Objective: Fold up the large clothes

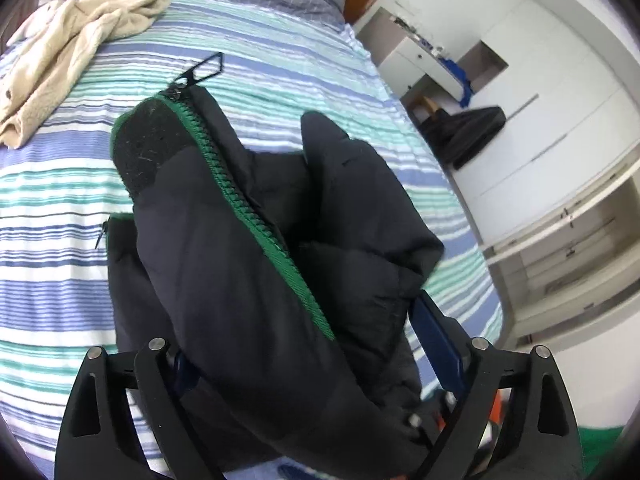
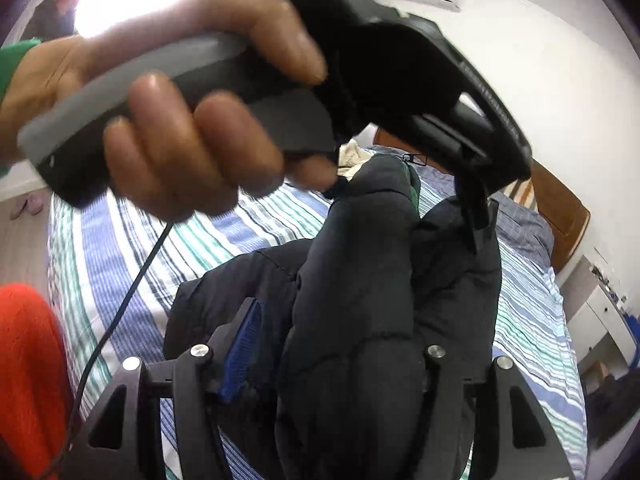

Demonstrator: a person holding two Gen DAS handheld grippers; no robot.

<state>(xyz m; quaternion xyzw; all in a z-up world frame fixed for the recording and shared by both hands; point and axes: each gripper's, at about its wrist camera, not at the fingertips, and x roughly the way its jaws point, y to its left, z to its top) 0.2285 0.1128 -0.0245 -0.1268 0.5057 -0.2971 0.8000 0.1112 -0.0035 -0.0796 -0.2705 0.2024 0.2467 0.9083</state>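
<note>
Both wrist views look forward along their jaws, very close to the bunched black padded jacket with green zipper (image 1: 248, 248) (image 2: 360, 300), sharing the blue, teal and white striped bed (image 1: 52, 208) (image 2: 532, 320). The right view tilts up toward the left gripper (image 2: 472, 216) and its hand (image 2: 172, 120).

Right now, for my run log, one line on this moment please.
stage: folding | left gripper: shut on black jacket | right gripper: shut on black jacket | surface: striped bed

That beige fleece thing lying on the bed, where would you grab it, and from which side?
The beige fleece garment lies crumpled on the striped bed. I would probably pinch its raised, bunched ridge from above: the folds there stand up, giving the fingers something to close around.
</note>
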